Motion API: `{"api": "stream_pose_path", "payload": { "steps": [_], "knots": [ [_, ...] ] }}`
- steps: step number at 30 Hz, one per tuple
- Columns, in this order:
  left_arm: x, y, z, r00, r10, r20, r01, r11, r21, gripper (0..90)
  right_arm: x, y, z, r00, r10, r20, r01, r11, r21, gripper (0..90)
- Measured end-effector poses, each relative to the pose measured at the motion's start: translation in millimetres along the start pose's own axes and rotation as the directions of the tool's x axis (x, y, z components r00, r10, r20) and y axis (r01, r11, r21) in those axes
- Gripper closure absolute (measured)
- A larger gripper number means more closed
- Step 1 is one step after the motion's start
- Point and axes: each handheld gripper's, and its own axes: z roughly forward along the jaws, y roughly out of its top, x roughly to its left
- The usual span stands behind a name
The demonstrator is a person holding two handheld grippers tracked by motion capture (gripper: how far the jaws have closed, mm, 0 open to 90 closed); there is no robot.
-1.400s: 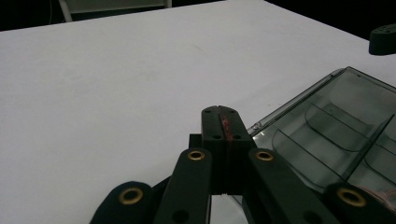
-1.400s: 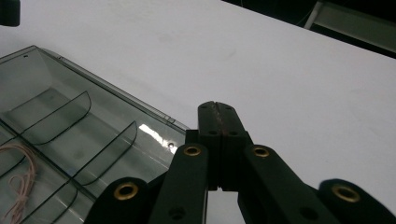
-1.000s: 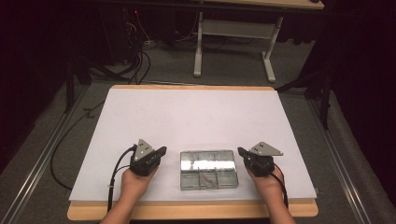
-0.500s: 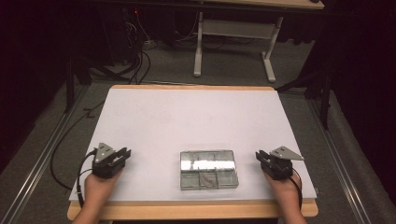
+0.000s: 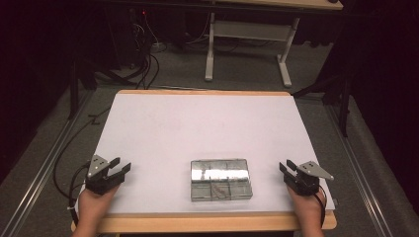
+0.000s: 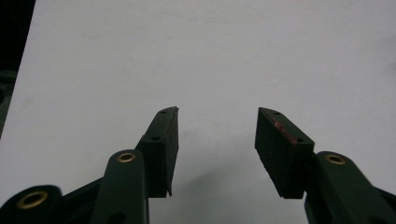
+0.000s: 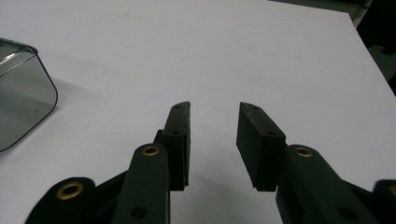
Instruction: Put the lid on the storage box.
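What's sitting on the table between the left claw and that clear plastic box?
Nothing: in the high view, only bare white table lies between the left gripper and the clear box.

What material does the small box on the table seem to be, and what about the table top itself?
The box looks like clear, glossy plastic: inner dividers show through its lid and it reflects light. It might be glass, but that seems less likely. The table top looks like a matte white sheet over wood, whose pale wooden edge shows at the front.

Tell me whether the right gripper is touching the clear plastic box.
Apart. The high view shows bare white table between the right gripper and the clear plastic box; the right gripper view shows its open jaws holding nothing.
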Motion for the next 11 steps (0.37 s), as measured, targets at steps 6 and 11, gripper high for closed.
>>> {"api": "stream_pose_path", "payload": {
  "steps": [6,11],
  "knots": [
    [-6.3,-0.2,0.5,0.9982,0.058,-0.016,-0.058,0.9983,0.006,49.8,-1.3,0.0,0.4,0.9997,0.018,0.014,-0.018,1.000,0.005,63.0],
    [-6.8,-1.2,-1.5,0.9980,0.059,-0.022,-0.059,0.9981,-0.015,49.3,-2.1,-0.5,-0.5,0.9993,0.030,0.020,-0.030,1.000,-0.007,63.1]
  ]
}}
